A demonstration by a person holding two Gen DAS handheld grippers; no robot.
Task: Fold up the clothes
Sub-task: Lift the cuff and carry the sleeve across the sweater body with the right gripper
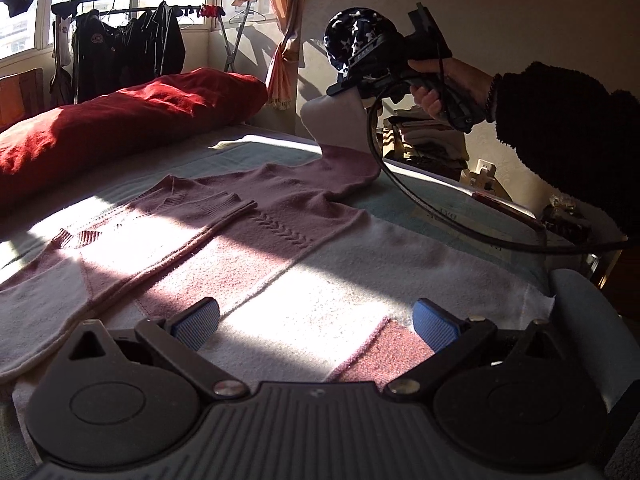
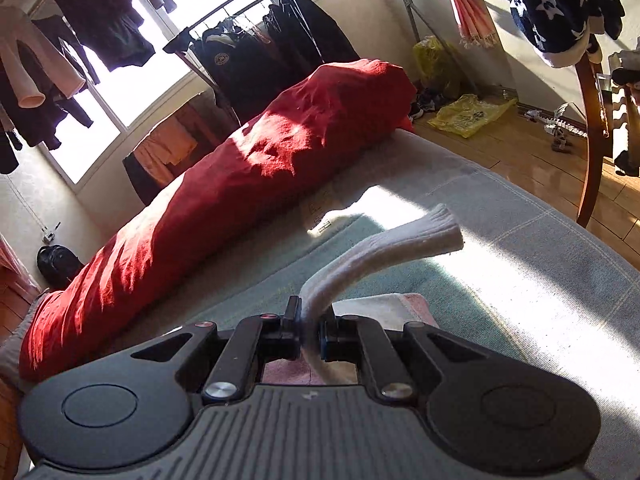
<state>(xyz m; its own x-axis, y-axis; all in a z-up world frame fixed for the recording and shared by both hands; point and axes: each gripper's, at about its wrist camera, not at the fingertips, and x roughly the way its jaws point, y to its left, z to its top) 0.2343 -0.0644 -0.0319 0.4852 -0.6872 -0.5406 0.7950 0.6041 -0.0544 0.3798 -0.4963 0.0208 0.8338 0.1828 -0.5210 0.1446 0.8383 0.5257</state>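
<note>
From the left wrist view, we saw the dusty-pink knitted sweater (image 1: 224,232) lying flat on the pale blue-green bedspread (image 1: 420,204), one sleeve lifted. The left gripper (image 1: 316,326) hovered over its hem, blue pads wide apart and holding nothing. A hand (image 1: 440,88) in a dark fleece sleeve held the right gripper (image 1: 340,92) raised.

From the right wrist view, the right gripper (image 2: 309,334) was clamped on the sleeve's ribbed cuff (image 2: 400,240). Printing on the yellow plastic bag (image 2: 468,114) was too small to read.

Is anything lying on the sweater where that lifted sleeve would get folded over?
Nothing visible. The right gripper holds the sleeve up, and the sweater's body beneath lies bare; its other sleeve is already folded across. The red pillow sits apart.
</note>
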